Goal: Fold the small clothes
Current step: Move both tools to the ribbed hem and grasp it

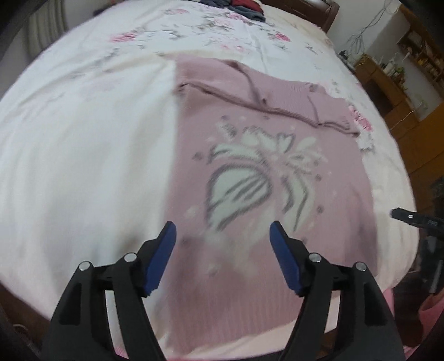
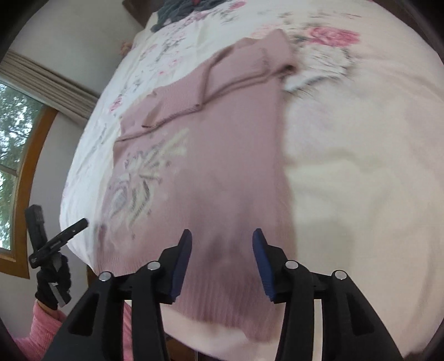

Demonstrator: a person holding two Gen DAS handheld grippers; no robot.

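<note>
Garment: a pink knit sweater [image 1: 277, 172] lies flat at centre frame on the bed, sleeves folded across its upper part, ribbed hem nearest the cameras.
Handling: likely soft, light and floppy; the hem corners look the surest places to pinch.
Left gripper [image 1: 222, 241]: jaws spread wide, empty, poised above the hem.
Right gripper [image 2: 220, 247]: likewise wide open, nothing held.
Surface: a floral white bedsheet [image 1: 83, 138], soft and yielding.
Room: dark clothes pile [image 2: 183, 11] at top; window [image 2: 14, 155] at left; wooden shelving [image 1: 402, 91] upper right.
</note>
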